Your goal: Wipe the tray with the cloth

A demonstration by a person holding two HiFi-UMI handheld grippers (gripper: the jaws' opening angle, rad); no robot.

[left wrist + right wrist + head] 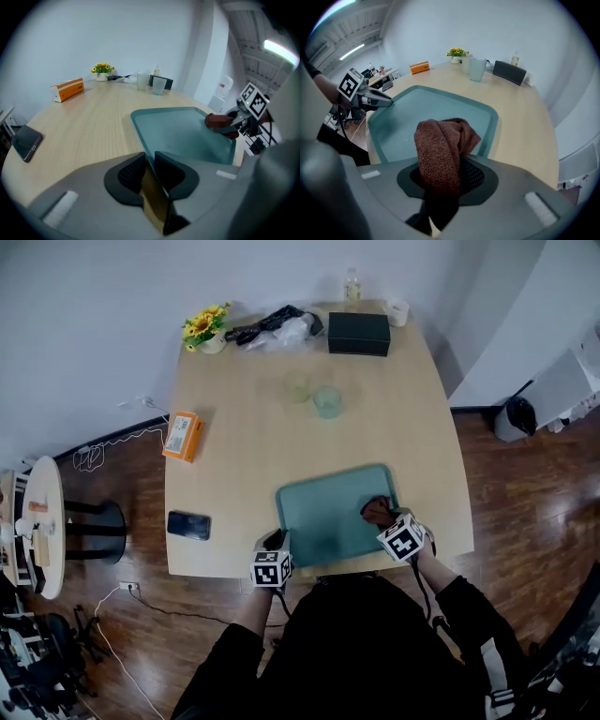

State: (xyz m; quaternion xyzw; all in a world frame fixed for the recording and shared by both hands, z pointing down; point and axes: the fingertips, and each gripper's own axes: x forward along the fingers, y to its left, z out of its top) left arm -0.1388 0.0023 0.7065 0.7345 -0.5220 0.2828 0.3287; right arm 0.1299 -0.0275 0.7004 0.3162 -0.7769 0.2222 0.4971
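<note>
While your left hand-held gripper pinches the near-left rim of the tray, jaws almost together, and your right hand-held gripper clamps the bunched cloth over its near-right corner, mind the desk edge: the tray lies right beside it, so a hard stroke could shove it off or pull the cloth loose.

Nubby terry cloth; smooth, seemingly plastic tray
</note>
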